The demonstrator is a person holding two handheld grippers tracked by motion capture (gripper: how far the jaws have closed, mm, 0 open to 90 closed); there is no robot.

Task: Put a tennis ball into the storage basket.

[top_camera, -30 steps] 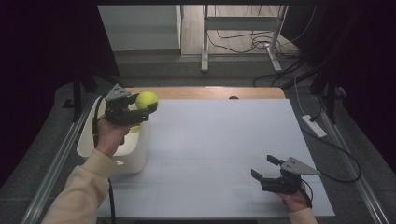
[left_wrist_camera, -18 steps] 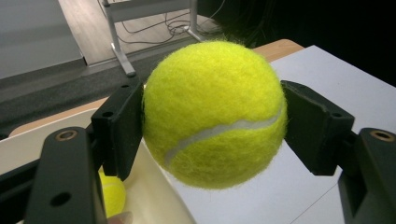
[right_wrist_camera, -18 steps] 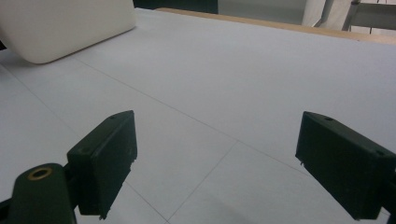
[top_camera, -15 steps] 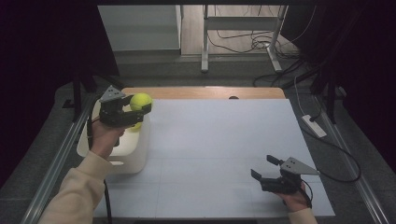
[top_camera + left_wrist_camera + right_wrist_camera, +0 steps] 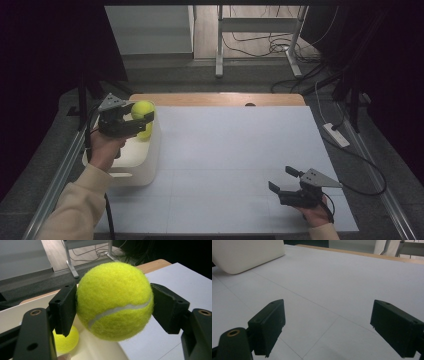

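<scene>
Holding: left gripper [image 5: 142,121] jaws clamp tennis ball [image 5: 114,300] above white bin [image 5: 150,165], counter's 9 o'clock.
Next: release into bin.
Right gripper [image 5: 337,327]: jaws open, empty.

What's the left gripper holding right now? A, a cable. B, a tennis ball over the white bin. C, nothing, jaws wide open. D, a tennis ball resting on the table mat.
B: the left gripper clamps the tennis ball above the white bin.
</scene>
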